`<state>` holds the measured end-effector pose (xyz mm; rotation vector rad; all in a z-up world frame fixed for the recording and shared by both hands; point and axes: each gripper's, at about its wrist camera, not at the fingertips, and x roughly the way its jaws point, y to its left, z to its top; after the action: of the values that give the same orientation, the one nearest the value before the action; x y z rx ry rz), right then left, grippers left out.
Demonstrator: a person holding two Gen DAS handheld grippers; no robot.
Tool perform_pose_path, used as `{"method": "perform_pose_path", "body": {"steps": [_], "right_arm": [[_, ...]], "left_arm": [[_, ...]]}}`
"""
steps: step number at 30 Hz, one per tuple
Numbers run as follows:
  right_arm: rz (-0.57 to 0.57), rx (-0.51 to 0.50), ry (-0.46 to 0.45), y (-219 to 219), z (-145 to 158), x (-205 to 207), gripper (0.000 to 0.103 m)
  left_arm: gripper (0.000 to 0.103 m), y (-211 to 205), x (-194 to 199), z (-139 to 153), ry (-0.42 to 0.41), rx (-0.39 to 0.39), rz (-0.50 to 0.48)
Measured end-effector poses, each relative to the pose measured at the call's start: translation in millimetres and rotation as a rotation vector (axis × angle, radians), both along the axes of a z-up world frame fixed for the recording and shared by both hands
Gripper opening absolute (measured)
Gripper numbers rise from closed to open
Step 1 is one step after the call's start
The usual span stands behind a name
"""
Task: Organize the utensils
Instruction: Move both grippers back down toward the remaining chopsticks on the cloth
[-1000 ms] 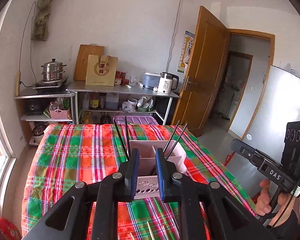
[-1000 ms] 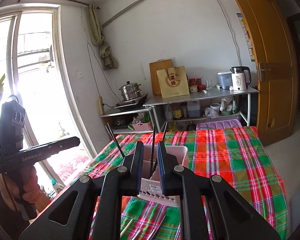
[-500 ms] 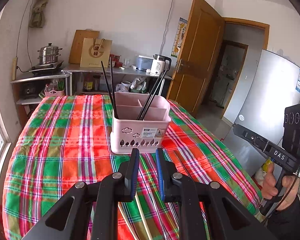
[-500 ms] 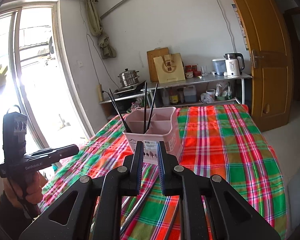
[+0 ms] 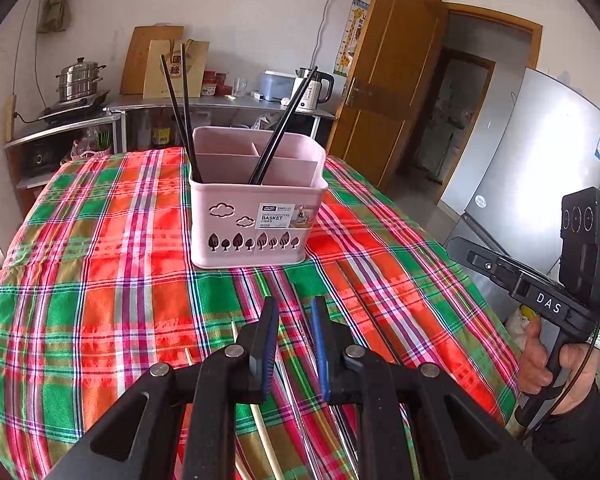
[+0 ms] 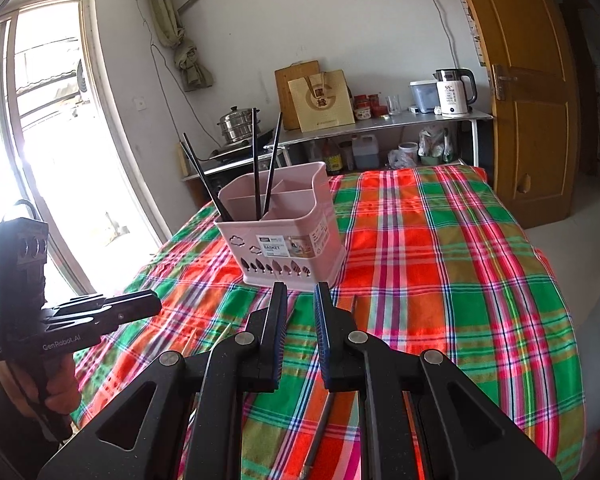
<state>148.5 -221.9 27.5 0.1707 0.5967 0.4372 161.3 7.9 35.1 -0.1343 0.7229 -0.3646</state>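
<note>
1. The pink utensil basket (image 5: pixel 256 220) stands upright on the plaid tablecloth (image 5: pixel 100 280), straight ahead of the left gripper (image 5: pixel 295 344) and beyond its fingertips; its labelled long side faces that tool.
2. Two black chopsticks (image 5: pixel 180 112) rise from the basket's left compartment, leaning slightly left, tips up. Another black pair (image 5: pixel 284 124) leans up to the right from the middle section.
3. Loose chopsticks lie flat on the cloth under and just past the left gripper, long axes running roughly away from the tool toward the basket: pale wooden ones (image 5: pixel 260 432) to the left, darker ones (image 5: pixel 364 304) to the right.
4. In the right wrist view a dark chopstick (image 6: pixel 320 428) lies beneath the right gripper (image 6: pixel 301 336), its long axis along the fingers.
5. Both grippers tilt downward over the cloth. Each has its jaws set to a narrow gap, with nothing between the pads.
6. The right hand (image 5: pixel 540 364) grips its handle to the right of the left tool; the left hand (image 6: pixel 40 384) grips its handle to the left of the right tool.
</note>
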Motion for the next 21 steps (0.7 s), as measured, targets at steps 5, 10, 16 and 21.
{"method": "perform_pose_path", "body": {"steps": [5,10,16,21], "right_arm": [[-0.006,-0.026,0.048,0,-15,12,0.014],[-0.01,-0.061,0.104,1,-33,25,0.014],[-0.012,-0.096,0.175,5,-53,44,0.014],[-0.006,-0.129,0.207,10,-65,58,0.014]], "left_arm": [[0.016,-13,18,-15,0.055,0.012,-0.023],[0.016,-27,40,-36,0.118,0.047,-0.038],[0.016,-40,67,-58,0.19,0.065,-0.048],[0.016,-51,87,-74,0.244,0.076,-0.062]]}}
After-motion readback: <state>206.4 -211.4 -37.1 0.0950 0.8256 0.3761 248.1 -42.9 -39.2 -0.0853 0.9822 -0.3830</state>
